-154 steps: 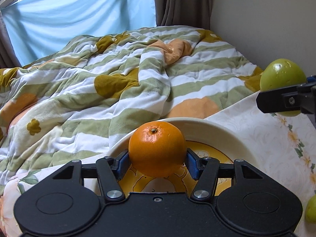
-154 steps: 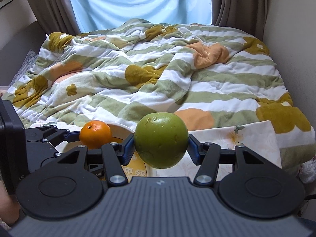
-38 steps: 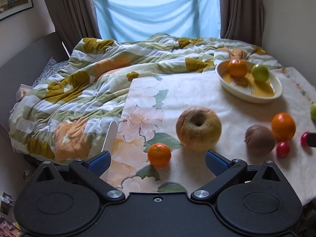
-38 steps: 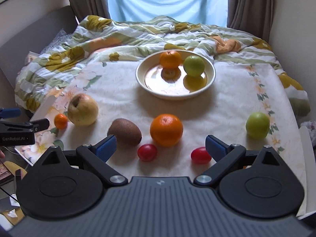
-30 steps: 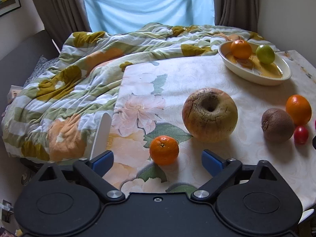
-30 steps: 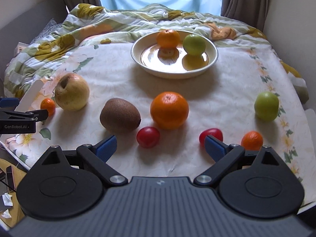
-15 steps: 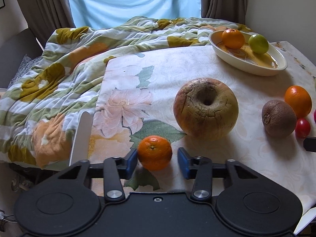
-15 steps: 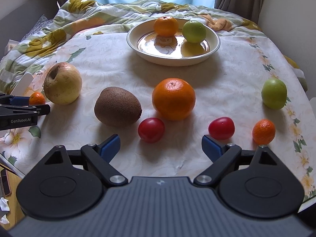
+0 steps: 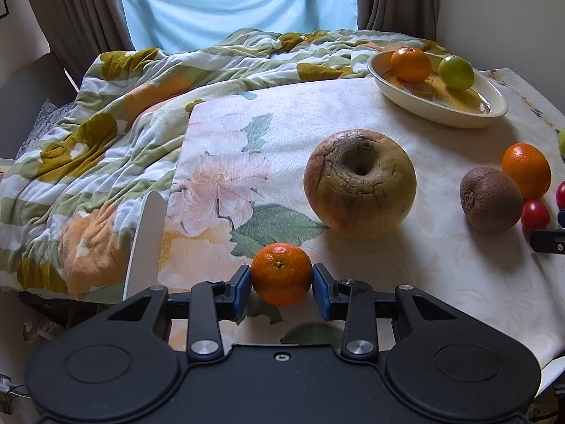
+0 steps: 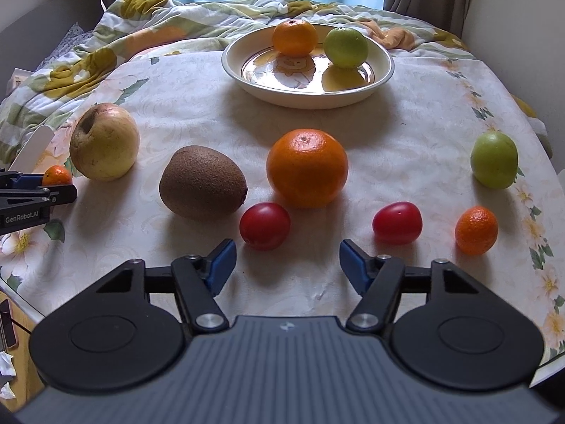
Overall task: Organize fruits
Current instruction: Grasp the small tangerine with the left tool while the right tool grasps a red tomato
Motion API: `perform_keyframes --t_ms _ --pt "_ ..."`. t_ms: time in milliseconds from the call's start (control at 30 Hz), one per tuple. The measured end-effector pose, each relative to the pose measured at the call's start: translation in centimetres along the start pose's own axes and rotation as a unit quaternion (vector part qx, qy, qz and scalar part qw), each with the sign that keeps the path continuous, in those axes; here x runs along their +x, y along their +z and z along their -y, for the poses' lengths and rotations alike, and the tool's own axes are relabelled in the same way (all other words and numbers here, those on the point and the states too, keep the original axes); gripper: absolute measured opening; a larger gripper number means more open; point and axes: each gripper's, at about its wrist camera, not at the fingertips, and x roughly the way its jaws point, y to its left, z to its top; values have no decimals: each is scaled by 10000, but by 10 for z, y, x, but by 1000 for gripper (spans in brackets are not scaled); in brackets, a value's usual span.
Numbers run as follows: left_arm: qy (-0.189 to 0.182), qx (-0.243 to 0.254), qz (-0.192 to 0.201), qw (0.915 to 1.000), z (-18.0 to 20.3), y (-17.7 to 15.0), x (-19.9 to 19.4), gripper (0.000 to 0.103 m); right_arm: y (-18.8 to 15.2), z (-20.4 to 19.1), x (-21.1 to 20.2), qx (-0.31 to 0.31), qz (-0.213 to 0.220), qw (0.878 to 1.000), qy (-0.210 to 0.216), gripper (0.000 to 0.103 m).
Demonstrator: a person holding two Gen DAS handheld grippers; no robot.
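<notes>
Left wrist view: your left gripper (image 9: 281,284) is clenched on the small mandarin (image 9: 281,273), pads at its widest sides; it looks light with soft skin, so squeeze gently. Your right gripper (image 10: 287,261), jaws just narrowing around nothing, sits just behind the tomato (image 10: 265,225).

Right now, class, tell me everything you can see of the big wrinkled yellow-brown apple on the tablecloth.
The big wrinkled yellow-brown apple is round and dull, its skin cracked and creased, with a reddish blush on one side and a deep dark stem hollow tilted toward the left wrist camera. It rests on the pale floral tablecloth, free of both tongs. The small orange mandarin lies just in front, apart from it; the brown fuzzy kiwi sits to its side, not touching.
</notes>
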Motion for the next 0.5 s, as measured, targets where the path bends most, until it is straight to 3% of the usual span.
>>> perform_keyframes --t_ms 200,300,400,500 --pt "9 -65 -32 10000 2 -1 -2 41 4 -2 6 -110 44 9999 76 70" --pt "22 -86 -41 10000 3 -1 -4 41 5 -5 10 -202 48 9997 145 62" --pt "48 -115 -27 9999 3 -2 -7 41 6 -6 10 -320 103 9992 193 48" --pt "73 -157 -15 9998 4 -1 -12 41 7 -5 8 -356 103 9990 240 48"
